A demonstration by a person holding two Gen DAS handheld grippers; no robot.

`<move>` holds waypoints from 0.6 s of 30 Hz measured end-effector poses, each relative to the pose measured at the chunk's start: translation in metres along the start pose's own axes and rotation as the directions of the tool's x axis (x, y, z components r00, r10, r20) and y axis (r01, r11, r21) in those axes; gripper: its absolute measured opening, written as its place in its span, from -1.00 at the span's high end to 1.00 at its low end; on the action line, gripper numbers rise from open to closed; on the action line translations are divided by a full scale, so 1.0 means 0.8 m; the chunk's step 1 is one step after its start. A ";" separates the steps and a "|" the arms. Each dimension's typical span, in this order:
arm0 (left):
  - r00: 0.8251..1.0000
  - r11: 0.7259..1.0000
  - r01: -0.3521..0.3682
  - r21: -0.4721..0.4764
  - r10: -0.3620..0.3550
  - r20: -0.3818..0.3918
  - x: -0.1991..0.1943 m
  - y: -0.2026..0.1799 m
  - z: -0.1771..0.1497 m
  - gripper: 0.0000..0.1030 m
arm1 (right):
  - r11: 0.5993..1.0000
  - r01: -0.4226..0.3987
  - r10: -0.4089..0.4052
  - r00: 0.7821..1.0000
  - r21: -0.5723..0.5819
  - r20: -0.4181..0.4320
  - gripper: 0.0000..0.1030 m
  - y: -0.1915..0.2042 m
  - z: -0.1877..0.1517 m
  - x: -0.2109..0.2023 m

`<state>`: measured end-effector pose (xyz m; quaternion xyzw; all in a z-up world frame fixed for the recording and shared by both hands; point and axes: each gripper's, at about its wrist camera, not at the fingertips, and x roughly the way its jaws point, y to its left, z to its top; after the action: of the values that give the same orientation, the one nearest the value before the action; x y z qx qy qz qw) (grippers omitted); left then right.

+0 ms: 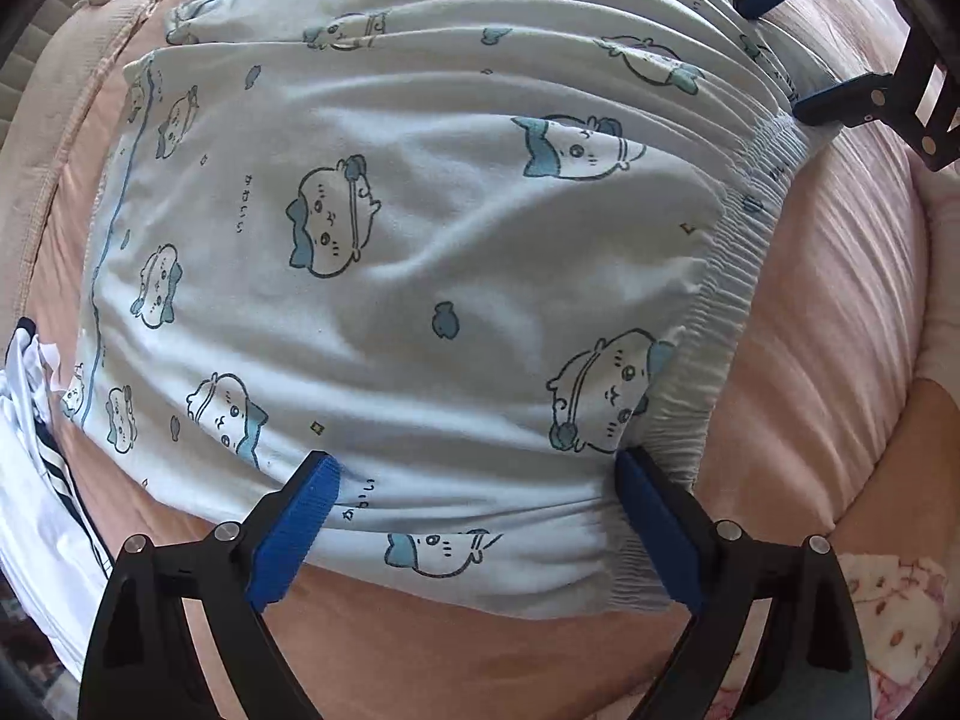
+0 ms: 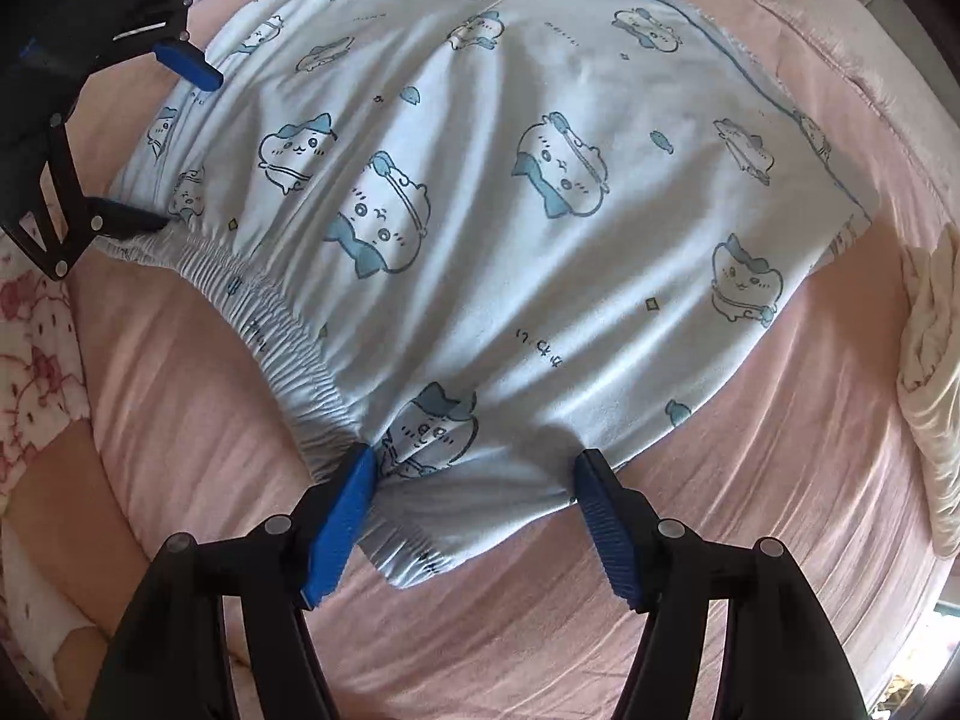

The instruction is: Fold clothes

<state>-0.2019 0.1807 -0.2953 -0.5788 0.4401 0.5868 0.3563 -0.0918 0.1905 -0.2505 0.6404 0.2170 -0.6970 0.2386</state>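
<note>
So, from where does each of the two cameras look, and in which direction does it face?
Left wrist: sits on the left gripper, faces down on the pale blue shorts spread on the pink bedding; own open jaws below, right gripper at top right.
Right wrist: sits on the right gripper, faces down on the same shorts; own open jaws, left gripper at upper left.
Shared: shorts, elastic waistband, bedding, both grippers.

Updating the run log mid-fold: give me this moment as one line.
garment: printed shorts flat on pink bedspread | left gripper: open over waistband end | right gripper: open over opposite end | fold: not started
</note>
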 end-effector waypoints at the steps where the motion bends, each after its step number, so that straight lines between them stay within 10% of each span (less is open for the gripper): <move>1: 1.000 1.000 0.008 0.010 -0.008 -0.010 -0.003 -0.005 -0.008 -0.84 | 1.000 -0.004 0.004 1.000 -0.022 -0.020 -0.30 0.009 -0.003 0.001; 5: 0.999 0.999 0.020 0.037 -0.019 -0.037 -0.014 -0.004 -0.017 -0.83 | 0.994 -0.042 0.031 0.994 -0.103 -0.101 -0.32 0.043 -0.009 0.001; 11: 0.992 0.998 0.046 -0.033 -0.042 0.115 -0.076 0.043 -0.006 -0.83 | 0.978 -0.169 0.151 0.978 0.120 0.147 -0.32 -0.013 0.005 -0.081; 18: 0.952 0.998 -0.029 -0.059 0.046 0.303 -0.099 0.054 0.062 -0.83 | 0.884 0.047 -0.147 0.972 0.466 0.182 -0.32 -0.184 0.045 -0.070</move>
<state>-0.2538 0.2187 -0.2149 -0.4827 0.3749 0.6872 0.3927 -0.2062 0.2883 -0.1918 0.5887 0.0515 -0.8039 0.0671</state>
